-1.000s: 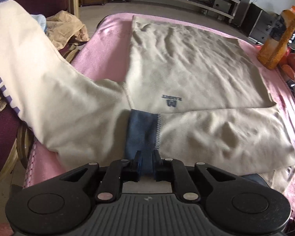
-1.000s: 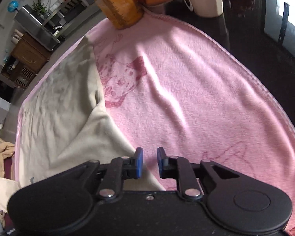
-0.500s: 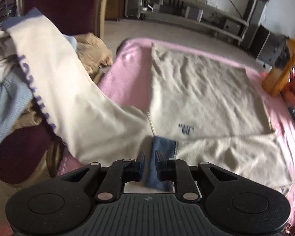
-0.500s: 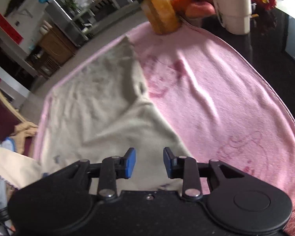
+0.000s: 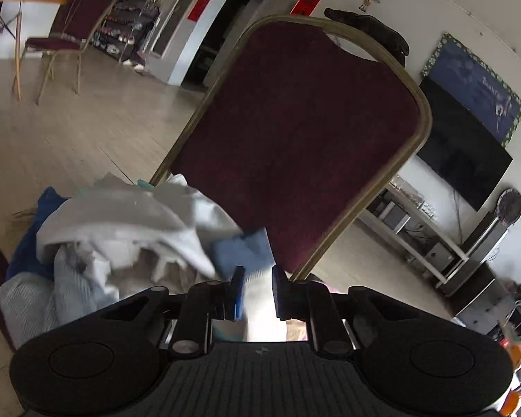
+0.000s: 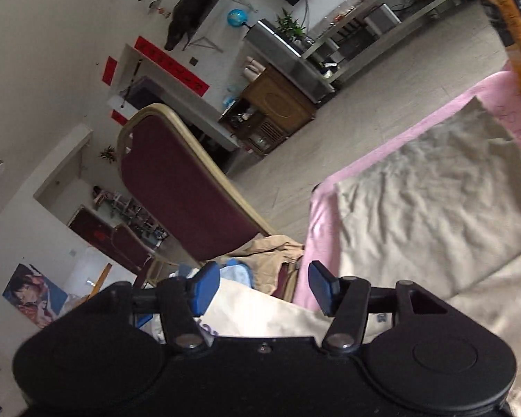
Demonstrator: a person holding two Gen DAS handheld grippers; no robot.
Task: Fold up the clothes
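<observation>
The left tool (image 5: 255,286) fills the lower frame in matte black: two round-lobed housings, a ribbed grey centre plate bearing a small logo, silver pivot screws and blue-faced fingers (image 5: 238,290). The right tool (image 6: 262,286) is likewise black, with smooth body, circular recesses, silver screws and blue pads (image 6: 205,286).

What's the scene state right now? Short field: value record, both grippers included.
left gripper: shut on blue cuff, pointing at chair
right gripper: open, holding nothing
garment: beige, part folded on pink blanket
sleeve: pale cloth runs under the right gripper
chair: maroon back, gold frame
clothes pile: grey, white and blue items on chair seat
bottle: orange, at blanket's far edge
</observation>
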